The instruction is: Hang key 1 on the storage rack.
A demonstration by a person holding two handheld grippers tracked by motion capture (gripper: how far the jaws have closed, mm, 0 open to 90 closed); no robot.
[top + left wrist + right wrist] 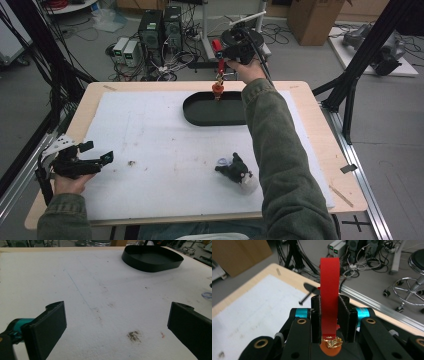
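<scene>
Tray (205, 114) upper centre of the frame on the mat (150, 150), strap (218, 57) held in the right gripper (220, 75) above the tray's far rim, toy (237, 172) lower centre-right, left gripper (95, 159) lower left.

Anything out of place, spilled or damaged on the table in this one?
Nothing spilled or broken. The white mat carries scuffs and a small brown stain. A dark toy lies on its side near the front edge, well away from the black tray.
</scene>
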